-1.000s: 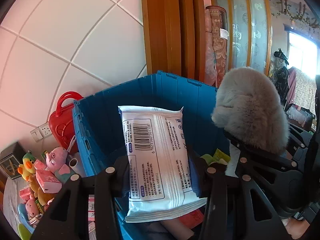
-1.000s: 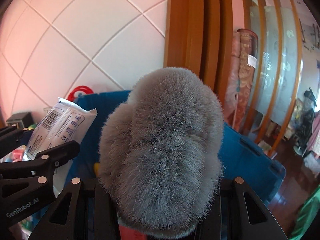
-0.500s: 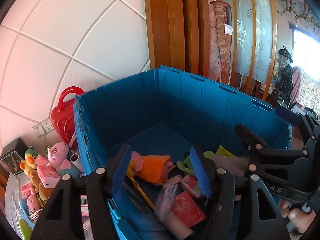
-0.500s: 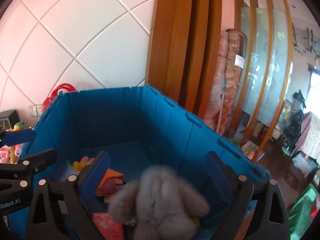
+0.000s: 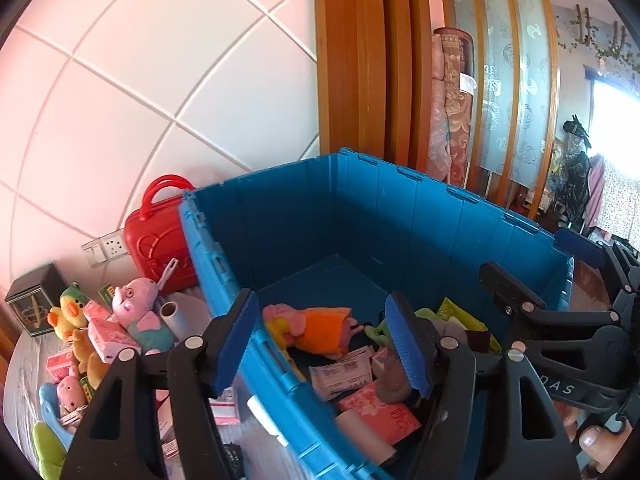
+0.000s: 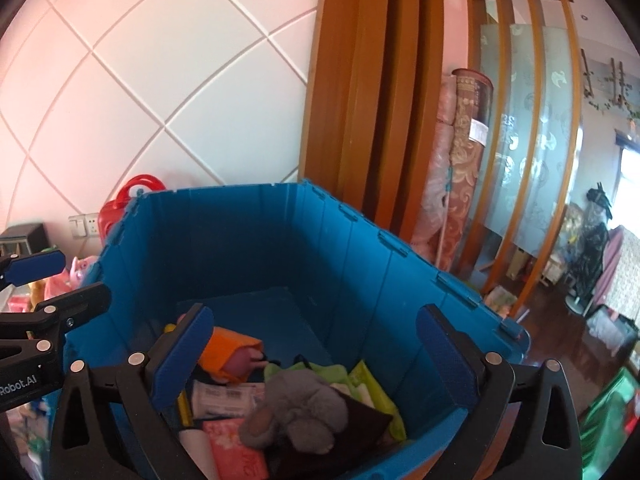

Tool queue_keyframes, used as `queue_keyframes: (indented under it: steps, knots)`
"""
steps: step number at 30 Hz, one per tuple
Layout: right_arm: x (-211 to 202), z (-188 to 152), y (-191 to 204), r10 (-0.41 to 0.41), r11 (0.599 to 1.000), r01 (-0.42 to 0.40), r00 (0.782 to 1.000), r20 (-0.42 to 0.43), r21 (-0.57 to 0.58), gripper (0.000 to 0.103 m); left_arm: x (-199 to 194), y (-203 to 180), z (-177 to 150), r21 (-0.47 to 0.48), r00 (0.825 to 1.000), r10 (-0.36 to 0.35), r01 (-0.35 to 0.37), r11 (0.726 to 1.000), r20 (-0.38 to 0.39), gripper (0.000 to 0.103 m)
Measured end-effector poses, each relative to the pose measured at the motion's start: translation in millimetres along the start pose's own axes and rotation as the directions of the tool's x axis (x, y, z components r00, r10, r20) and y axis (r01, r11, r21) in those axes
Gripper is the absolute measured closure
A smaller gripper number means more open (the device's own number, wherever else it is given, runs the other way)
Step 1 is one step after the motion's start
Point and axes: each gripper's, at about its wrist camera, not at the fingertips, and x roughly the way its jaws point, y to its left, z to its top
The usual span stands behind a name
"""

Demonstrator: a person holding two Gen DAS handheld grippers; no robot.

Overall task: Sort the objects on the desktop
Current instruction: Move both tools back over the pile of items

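A: Where are the things?

B: The fluffy grey plush toy (image 6: 298,410) lies in the deep blue plastic crate (image 6: 360,264), next to the white barcoded wipes packet (image 6: 224,396) and a pink tissue pack (image 6: 236,446).

A: And the grippers?

B: The right gripper (image 6: 316,354) hangs over the crate, jaws spread wide, empty. The left gripper (image 5: 322,338) is likewise spread and empty, straddling the crate's near wall.

A: Outside it?

B: A red plastic case (image 5: 158,236) and a pink pig plush (image 5: 138,310) on the table (image 5: 24,356).
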Motion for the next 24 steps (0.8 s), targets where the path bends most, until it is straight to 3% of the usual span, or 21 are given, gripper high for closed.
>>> queue_keyframes:
  steps: [12, 18, 24]
  knots:
    - [-41, 2, 96, 0.093, 0.994, -0.091, 0.995, 0.032, -0.064, 0.0, -49, 92, -46, -0.075, 0.994, 0.11, -0.109, 0.991, 0.0, 0.035]
    - [-54, -6, 151, 0.183, 0.978, -0.181, 0.983, 0.012, -0.099, 0.0, -55, 144, -83, -0.122, 0.985, 0.154, -0.163, 0.979, -0.078, 0.035]
    - [-59, -28, 208, 0.276, 0.945, -0.281, 0.96, -0.049, -0.168, 0.0, -51, 196, -129, -0.154, 0.961, 0.205, -0.235, 0.96, -0.188, 0.035]
